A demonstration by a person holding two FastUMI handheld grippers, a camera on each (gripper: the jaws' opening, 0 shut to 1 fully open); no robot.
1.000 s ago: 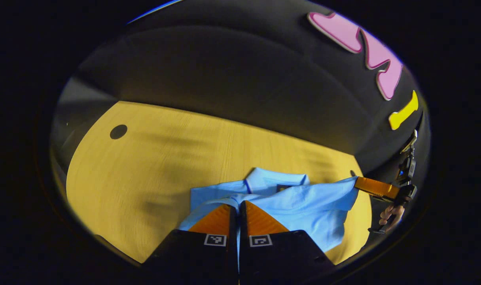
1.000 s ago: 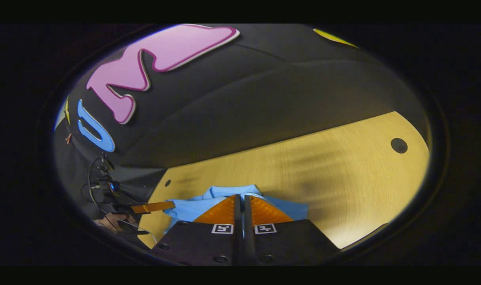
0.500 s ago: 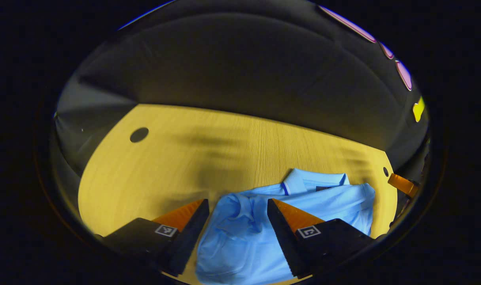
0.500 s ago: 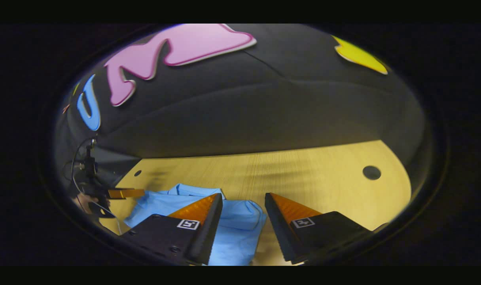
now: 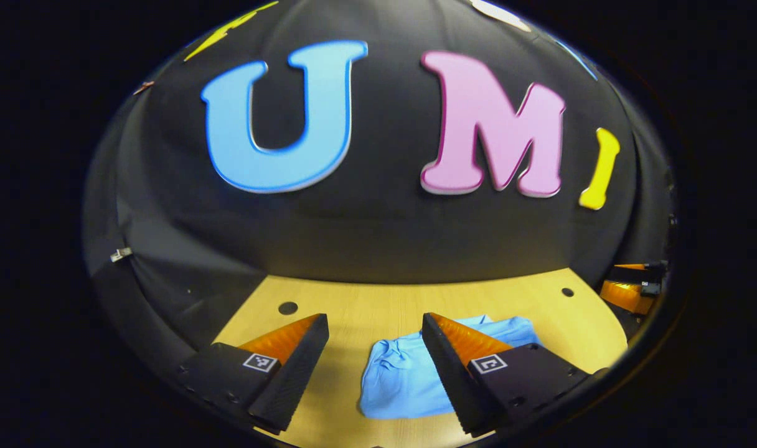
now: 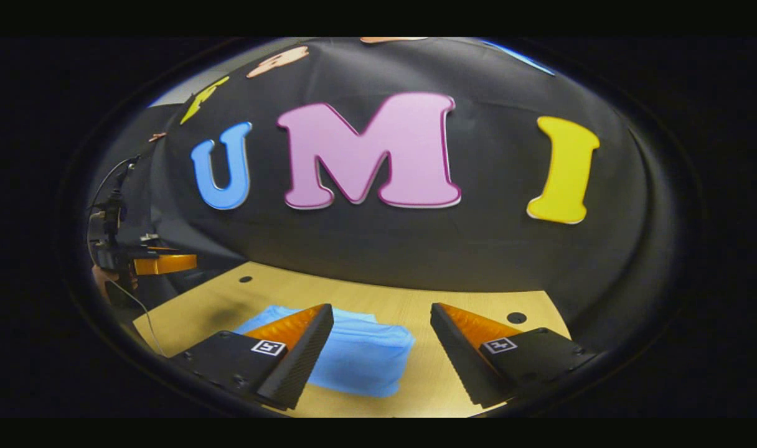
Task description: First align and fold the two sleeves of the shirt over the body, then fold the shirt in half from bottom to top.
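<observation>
The light blue shirt lies folded in a compact bundle on the wooden table. In the left gripper view my left gripper is open above the table, its fingers apart with the shirt showing between and below them. The right gripper view has the same shirt lying flat low in the middle. My right gripper is open too, raised clear of the cloth, nothing between its fingers. The left gripper, held by a hand, appears far left in the right gripper view. The right gripper pokes in at the right edge of the left gripper view.
Small round holes dot the tabletop near its far edge, another behind my right finger. The black cloth wall closes the table's far side. Cables hang at the far left.
A second ago both grippers were shut on the shirt's cloth. They opened, let it drop folded, then rose and drew back, tilting up toward the wall.
</observation>
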